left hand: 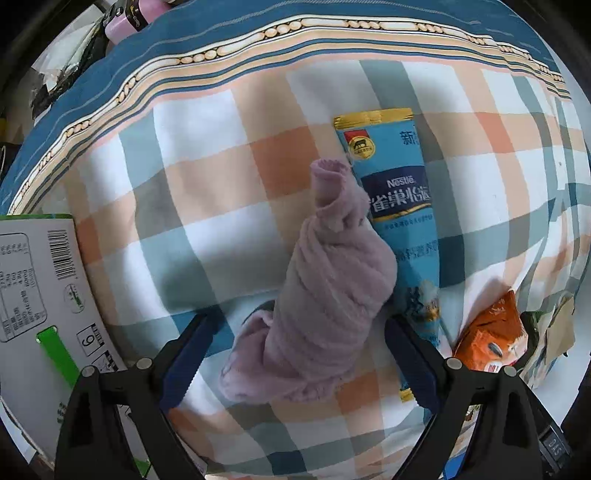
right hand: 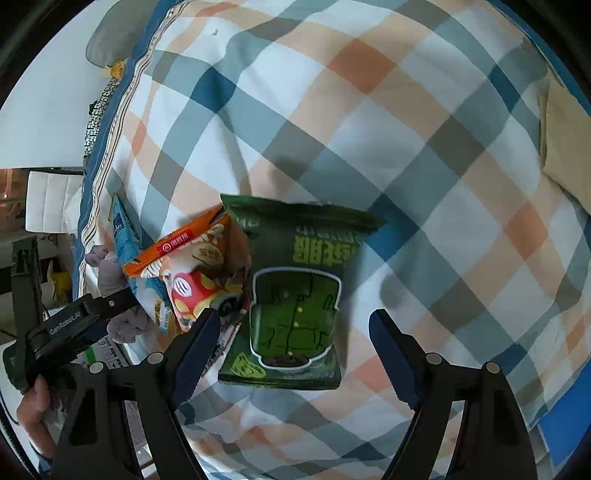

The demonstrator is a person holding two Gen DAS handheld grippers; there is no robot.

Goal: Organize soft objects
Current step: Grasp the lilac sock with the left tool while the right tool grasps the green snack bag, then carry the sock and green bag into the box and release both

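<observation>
A rolled lilac cloth (left hand: 321, 291) lies on the plaid bedsheet (left hand: 192, 206), partly over a blue Nestle pouch (left hand: 399, 192). My left gripper (left hand: 295, 358) is open, its jaws on either side of the cloth's near end, not closed on it. An orange snack bag (left hand: 491, 336) lies to the right. In the right wrist view a dark green snack bag (right hand: 295, 291) lies on the sheet between the open jaws of my right gripper (right hand: 295, 354), beside the orange bag (right hand: 192, 273) and the blue pouch (right hand: 123, 236). The cloth (right hand: 110, 273) and the left gripper's body show at far left.
A white and green carton (left hand: 40, 295) stands at the left of the bed. The sheet's blue striped border (left hand: 221, 48) runs along the far edge. A tan pillow (right hand: 569, 147) lies at the right. A grey cushion (right hand: 118, 33) sits at the top left.
</observation>
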